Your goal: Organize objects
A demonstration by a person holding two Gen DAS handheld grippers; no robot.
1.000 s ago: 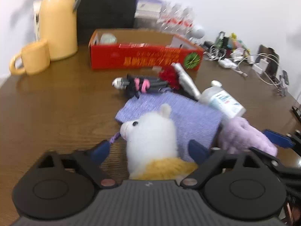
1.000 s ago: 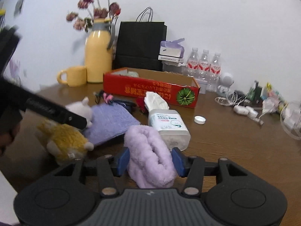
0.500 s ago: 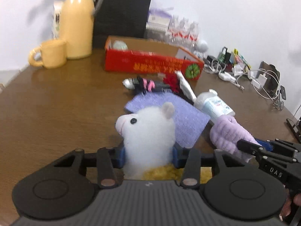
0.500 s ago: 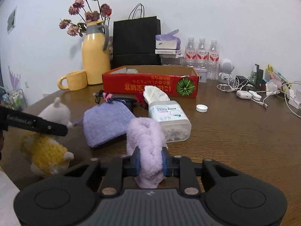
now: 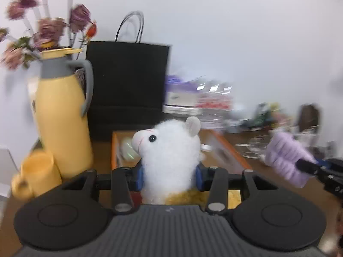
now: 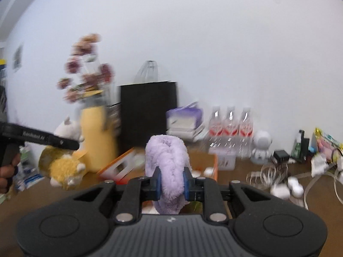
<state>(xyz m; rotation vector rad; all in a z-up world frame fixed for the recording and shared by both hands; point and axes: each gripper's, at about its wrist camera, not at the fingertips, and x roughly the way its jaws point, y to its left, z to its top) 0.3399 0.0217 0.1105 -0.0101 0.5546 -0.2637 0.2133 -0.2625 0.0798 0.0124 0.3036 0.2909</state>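
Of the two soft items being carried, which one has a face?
The white-and-yellow plush toy in the left gripper; the right gripper's lilac fluffy roll is featureless.

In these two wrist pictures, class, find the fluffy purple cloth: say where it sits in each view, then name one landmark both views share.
Left wrist view: the purple cloth is at the right edge, gripped by the right gripper.
Right wrist view: the cloth is at centre, pinched between that gripper's blue pads.
Shared landmark: the black paper bag against the wall, beside the yellow jug.
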